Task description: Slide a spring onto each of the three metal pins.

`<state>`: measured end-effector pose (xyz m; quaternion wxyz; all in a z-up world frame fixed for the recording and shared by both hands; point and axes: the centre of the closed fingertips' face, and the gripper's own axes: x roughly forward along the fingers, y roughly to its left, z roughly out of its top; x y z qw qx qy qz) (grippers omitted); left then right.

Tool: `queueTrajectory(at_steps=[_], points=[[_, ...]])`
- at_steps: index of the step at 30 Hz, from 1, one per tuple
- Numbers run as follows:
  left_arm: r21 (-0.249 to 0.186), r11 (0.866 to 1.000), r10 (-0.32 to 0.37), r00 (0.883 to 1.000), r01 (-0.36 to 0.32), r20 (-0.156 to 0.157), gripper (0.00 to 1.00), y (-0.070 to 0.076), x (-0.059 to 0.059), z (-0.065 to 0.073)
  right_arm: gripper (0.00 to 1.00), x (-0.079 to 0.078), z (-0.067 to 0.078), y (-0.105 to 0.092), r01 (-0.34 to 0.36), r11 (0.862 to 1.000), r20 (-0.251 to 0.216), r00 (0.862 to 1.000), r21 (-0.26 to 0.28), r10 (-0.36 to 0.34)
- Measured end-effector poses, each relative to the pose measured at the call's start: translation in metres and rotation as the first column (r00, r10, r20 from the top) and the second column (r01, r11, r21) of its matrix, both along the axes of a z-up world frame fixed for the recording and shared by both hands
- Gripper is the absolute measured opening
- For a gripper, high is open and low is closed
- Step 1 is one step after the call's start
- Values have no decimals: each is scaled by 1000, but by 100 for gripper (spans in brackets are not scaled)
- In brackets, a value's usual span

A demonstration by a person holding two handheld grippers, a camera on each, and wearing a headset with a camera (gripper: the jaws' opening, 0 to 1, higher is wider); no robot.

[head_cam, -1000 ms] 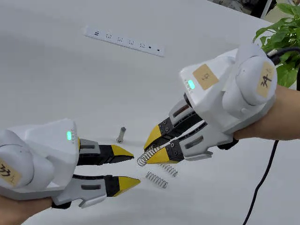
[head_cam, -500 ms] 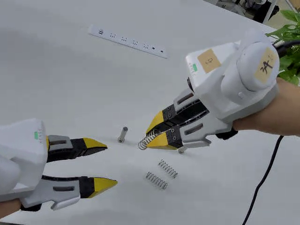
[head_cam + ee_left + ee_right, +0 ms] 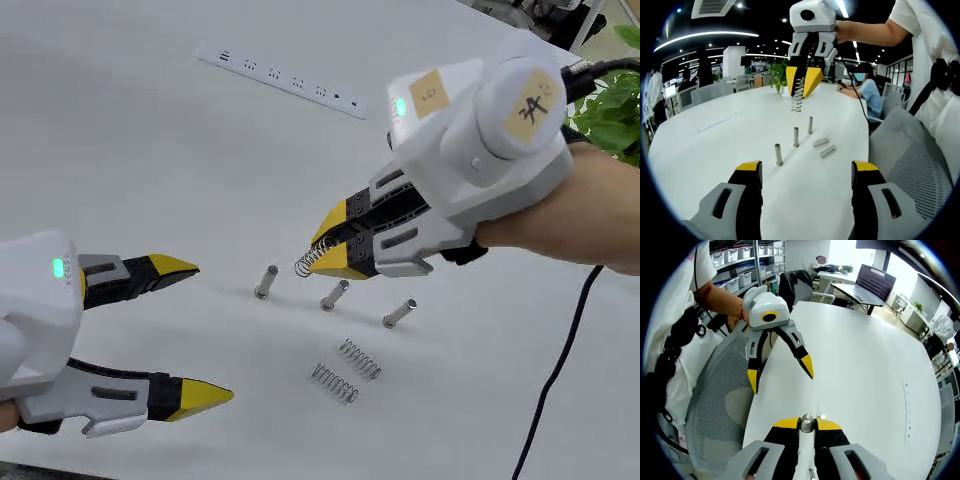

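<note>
Spring (image 3: 312, 258) clamped in right tongs (image 3: 325, 248) above three bare pins (image 3: 334, 294); left tongs (image 3: 208, 330) spread wide, empty. Judged first threading; next needed coil centred over a pin.

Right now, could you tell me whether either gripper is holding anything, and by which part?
The right gripper pinches a spring by one end; the rest juts past its tips. The left gripper holds nothing.

three short metal pins (image 3: 334, 295) standing upright in a row, all bare — two coiled springs (image 3: 359, 359) lying side by side just beside them, third spring (image 3: 312, 260) pinched in the right gripper (image 3: 325, 248), hanging above the row.
</note>
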<state>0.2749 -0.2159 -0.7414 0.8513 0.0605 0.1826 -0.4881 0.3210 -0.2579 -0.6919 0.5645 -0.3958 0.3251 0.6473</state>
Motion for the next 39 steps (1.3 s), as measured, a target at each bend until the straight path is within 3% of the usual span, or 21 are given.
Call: queueTrajectory(at_steps=[3,5,6,8,10,16,23,39], points=[[-3,1000,-7,1000,7,11,77,-2,1,-3,6,8,-7,2,4,1000,6,1000,-16,-4],[-27,1000,-12,1000,12,10,81,-4,1,-2,6,10,-11,3,3,1000,14,1000,-29,-2],[-41,999,-15,999,16,42,83,-6,2,1,6,12,-14,4,5,999,9,1000,-33,-5],[-48,999,-16,1000,17,15,87,-7,1,-3,6,18,-21,5,6,999,12,1000,-47,-5],[-50,999,-20,999,21,29,88,-8,2,-4,6,20,-26,5,-2,998,17,1000,-60,3],[-72,997,-27,1000,28,10,92,-13,2,-8,6,26,-41,9,-3,997,4,1000,-81,3],[-87,996,-25,1000,26,13,95,-16,4,-8,6,31,-54,11,3,996,-6,1000,-94,-4],[-105,994,-23,1000,23,0,95,-18,4,-10,6,30,-67,13,-2,994,-27,1000,-112,-1]])
